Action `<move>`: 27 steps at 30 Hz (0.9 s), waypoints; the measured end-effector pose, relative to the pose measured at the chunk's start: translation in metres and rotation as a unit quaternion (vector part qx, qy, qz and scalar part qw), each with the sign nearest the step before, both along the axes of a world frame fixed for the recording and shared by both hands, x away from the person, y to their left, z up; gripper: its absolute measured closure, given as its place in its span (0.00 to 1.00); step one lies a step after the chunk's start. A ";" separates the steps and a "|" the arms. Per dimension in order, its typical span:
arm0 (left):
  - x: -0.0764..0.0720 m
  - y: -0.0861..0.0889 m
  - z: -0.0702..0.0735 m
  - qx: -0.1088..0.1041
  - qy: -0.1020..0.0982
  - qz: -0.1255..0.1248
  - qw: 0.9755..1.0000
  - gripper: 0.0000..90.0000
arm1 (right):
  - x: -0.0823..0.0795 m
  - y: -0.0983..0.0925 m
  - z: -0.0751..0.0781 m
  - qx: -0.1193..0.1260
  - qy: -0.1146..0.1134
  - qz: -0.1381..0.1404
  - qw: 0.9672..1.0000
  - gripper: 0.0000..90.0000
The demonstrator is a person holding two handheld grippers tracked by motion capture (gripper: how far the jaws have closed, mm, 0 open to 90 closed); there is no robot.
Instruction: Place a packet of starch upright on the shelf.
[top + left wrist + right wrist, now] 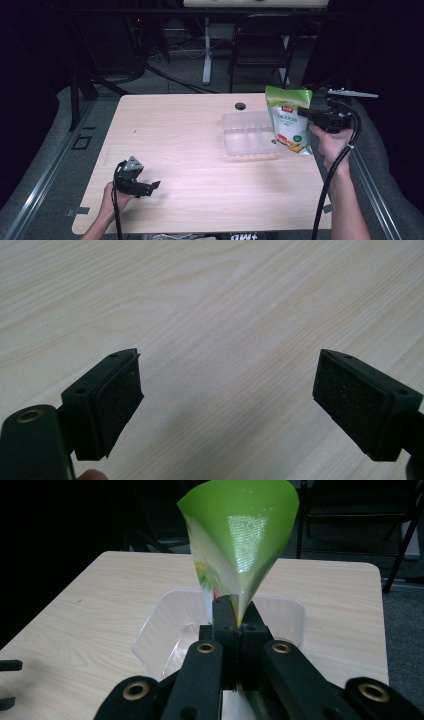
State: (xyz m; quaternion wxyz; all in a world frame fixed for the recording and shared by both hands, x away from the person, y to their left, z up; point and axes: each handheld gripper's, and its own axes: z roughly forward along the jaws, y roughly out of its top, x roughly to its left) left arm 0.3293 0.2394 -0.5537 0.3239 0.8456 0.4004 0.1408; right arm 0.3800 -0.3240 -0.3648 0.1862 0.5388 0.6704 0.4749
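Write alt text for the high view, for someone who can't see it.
A person's right gripper holds a green snack bag in the air over a clear plastic tray at the right of a light wooden table. The left gripper rests open near the table's front left.

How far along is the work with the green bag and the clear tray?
Done: the right claw has clamped the green bag and holds it above the clear tray. In hand: the bag hangs there. Left: apparently placing it in the tray. The left claw waits open over bare table.
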 end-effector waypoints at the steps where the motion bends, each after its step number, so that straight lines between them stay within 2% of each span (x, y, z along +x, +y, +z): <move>1: 0.000 0.000 0.000 0.000 0.000 0.000 1.000 0.13 | 0.001 0.000 0.000 -0.001 0.000 -0.001 1.000 0.99; 16: 0.000 0.000 0.000 0.000 0.001 -0.001 1.000 0.13 | 0.021 0.008 -0.010 0.003 0.007 -0.027 1.000 0.99; 27: 0.000 0.000 -0.001 -0.002 0.001 -0.001 1.000 0.13 | 0.036 0.018 -0.019 -0.013 0.008 -0.041 0.999 0.99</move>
